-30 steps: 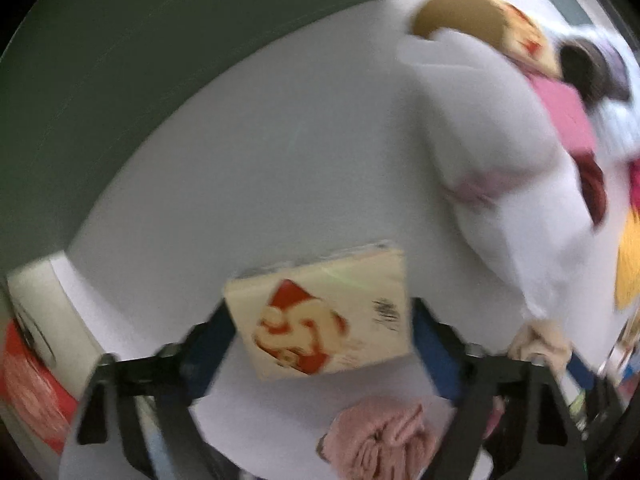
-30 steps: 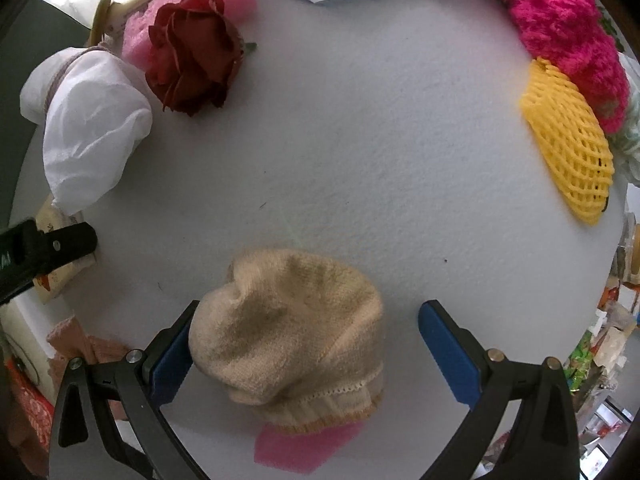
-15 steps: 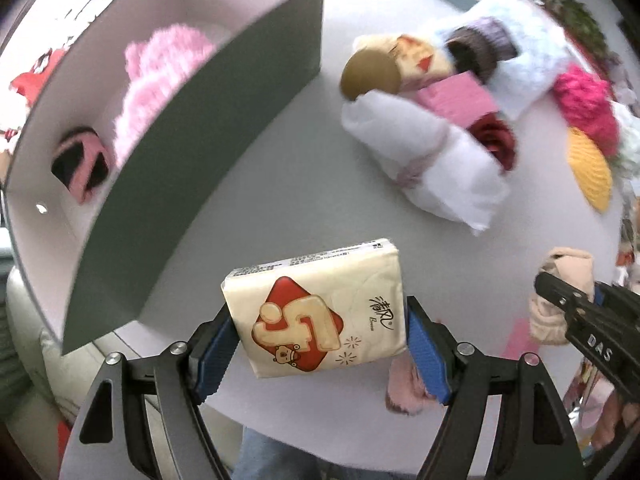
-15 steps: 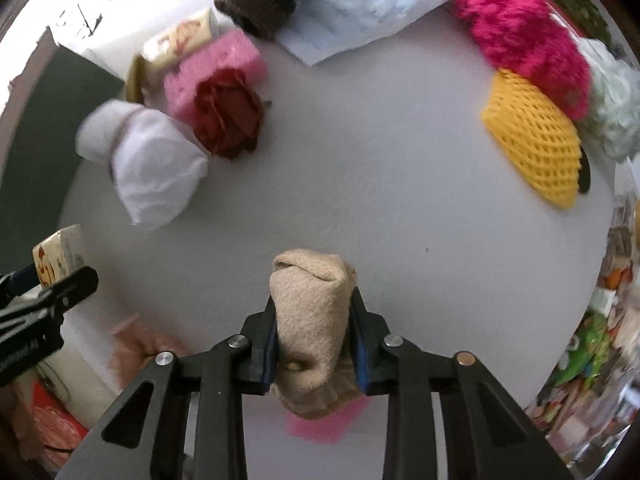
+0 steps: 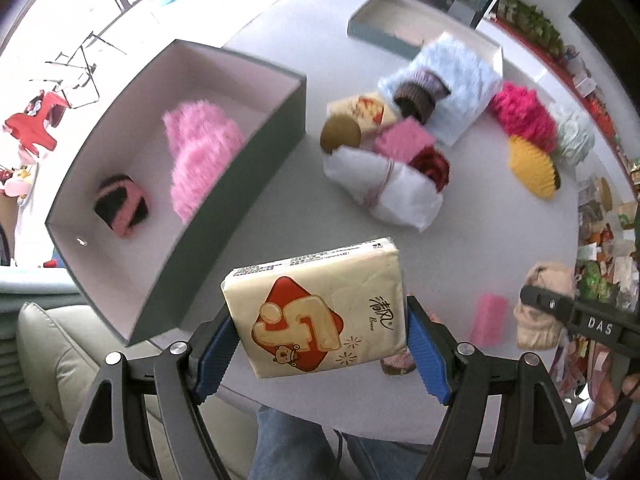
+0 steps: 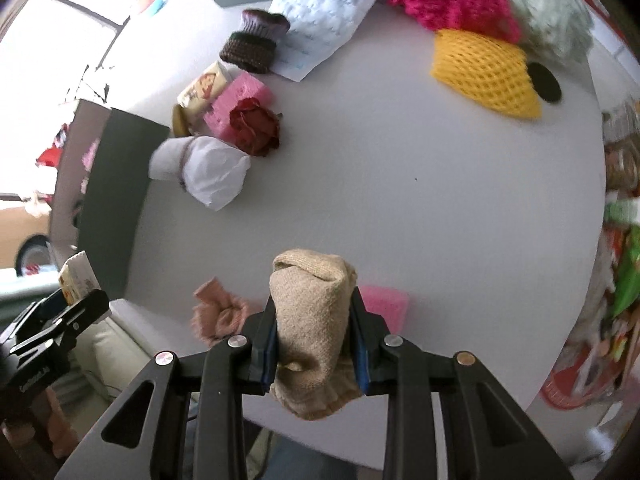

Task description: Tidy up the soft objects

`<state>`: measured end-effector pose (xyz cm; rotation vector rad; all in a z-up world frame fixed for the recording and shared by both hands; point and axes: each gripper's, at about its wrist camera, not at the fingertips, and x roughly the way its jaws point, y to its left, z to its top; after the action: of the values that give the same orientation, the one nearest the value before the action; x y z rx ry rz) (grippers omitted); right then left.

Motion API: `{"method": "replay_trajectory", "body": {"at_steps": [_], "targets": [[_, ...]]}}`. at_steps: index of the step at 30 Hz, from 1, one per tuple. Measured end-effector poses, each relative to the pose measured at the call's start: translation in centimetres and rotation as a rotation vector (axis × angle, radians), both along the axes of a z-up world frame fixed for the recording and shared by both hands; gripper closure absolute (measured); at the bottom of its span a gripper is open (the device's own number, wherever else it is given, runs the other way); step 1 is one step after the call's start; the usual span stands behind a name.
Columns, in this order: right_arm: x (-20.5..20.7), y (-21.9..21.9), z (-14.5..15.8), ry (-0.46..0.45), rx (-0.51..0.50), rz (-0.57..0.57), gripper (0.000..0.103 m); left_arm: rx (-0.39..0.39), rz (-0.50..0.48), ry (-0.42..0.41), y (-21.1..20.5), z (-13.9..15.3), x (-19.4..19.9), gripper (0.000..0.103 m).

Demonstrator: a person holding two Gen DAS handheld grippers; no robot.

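The left gripper [image 5: 320, 346] clasped a cream tissue pack [image 5: 318, 308] with a red "5" beside the open grey box [image 5: 224, 216]. The right gripper [image 6: 314, 346] pinched a beige knitted sock [image 6: 312, 320] above the white table [image 6: 400, 200].

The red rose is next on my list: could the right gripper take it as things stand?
Probably not yet. The right gripper is shut on the beige knit hat, so its fingers are full. The rose itself lies uncovered on the table, against the pink sponge.

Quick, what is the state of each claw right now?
Left claw: closed on the tissue pack.
Right claw: closed on the beige knitted sock.
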<state>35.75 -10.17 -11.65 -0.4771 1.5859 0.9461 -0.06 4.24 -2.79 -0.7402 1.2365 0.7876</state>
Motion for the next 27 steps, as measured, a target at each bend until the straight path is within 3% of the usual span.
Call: {"method": "replay_trajectory", "body": {"at_steps": [6,14,27], "targets": [[-0.3,-1.9,1.9,0.024,0.035,-0.043,0.071,0.053,0.03,-0.05,0.7,1.8,-0.7,0.024],[-0.8,-2.2,2.0,0.039,0.056,-0.065,0.07,0.089,0.073,-0.055,2.0,3.3,-2.6,0.024],[-4.2,0.3,2.0,0.061,0.078,-0.097,0.07,0.124,0.065,-0.056,5.6,3.9,-6.1,0.024]]}}
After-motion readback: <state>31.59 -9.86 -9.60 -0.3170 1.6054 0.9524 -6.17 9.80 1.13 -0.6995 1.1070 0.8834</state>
